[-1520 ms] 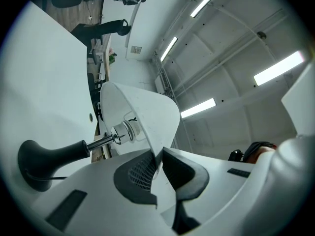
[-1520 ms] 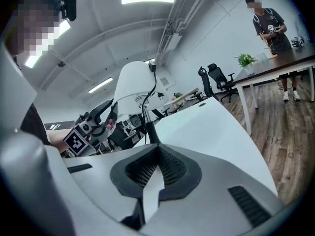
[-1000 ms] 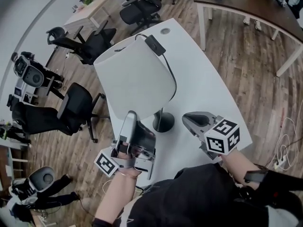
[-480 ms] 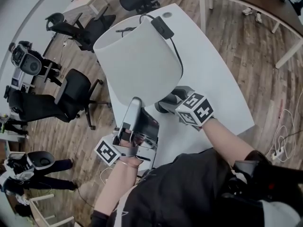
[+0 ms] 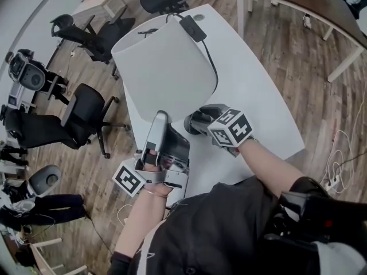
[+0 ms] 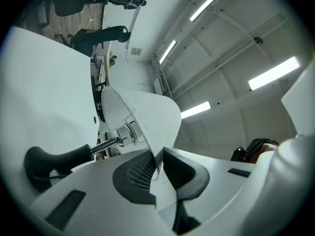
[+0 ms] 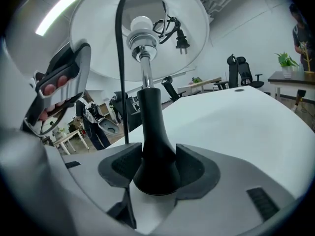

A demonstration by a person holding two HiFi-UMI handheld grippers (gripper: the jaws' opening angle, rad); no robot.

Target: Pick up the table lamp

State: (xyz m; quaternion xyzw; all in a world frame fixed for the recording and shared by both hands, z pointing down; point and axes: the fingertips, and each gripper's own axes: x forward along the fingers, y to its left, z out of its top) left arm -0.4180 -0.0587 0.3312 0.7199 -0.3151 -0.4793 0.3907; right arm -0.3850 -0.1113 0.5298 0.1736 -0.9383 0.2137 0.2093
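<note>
An office with a plank floor (image 5: 298, 56): black chairs (image 5: 74, 119) stand at nine and eleven o'clock, a dark table (image 5: 298, 2) at one o'clock, and a white table (image 5: 258, 96) fills the middle. The lamp (image 5: 166, 67) stands on the near half of the white table, just ahead of the person, its shade (image 6: 147, 117) rising toward twelve o'clock. Its cord (image 5: 209, 62) is looped over the top of the shade, and the plug (image 7: 181, 37) hangs inside it. The left gripper (image 6: 158, 166) comes in from seven o'clock, angled up, and its pads pinch the thin lower rim of the shade. The right gripper (image 7: 155, 168) reaches in low from four o'clock on an outstretched forearm, with its pads pressed against both sides of the black stem (image 7: 150, 127) where it flares. No view shows whether the foot has left the table. The main risk, as I judge it, lies in the left hold. The shade is light and flexible, so lifting through its rim could crease it or twist it on its fitting, and the two hands rising unevenly would tip the lamp. The flared stem may also slide down between the right pads if the weight hangs there alone. The draped cord could slip off and snag, or the plug could swing. Carrying the weight on the stem, with the rim grip only steadying, looks safer.
</note>
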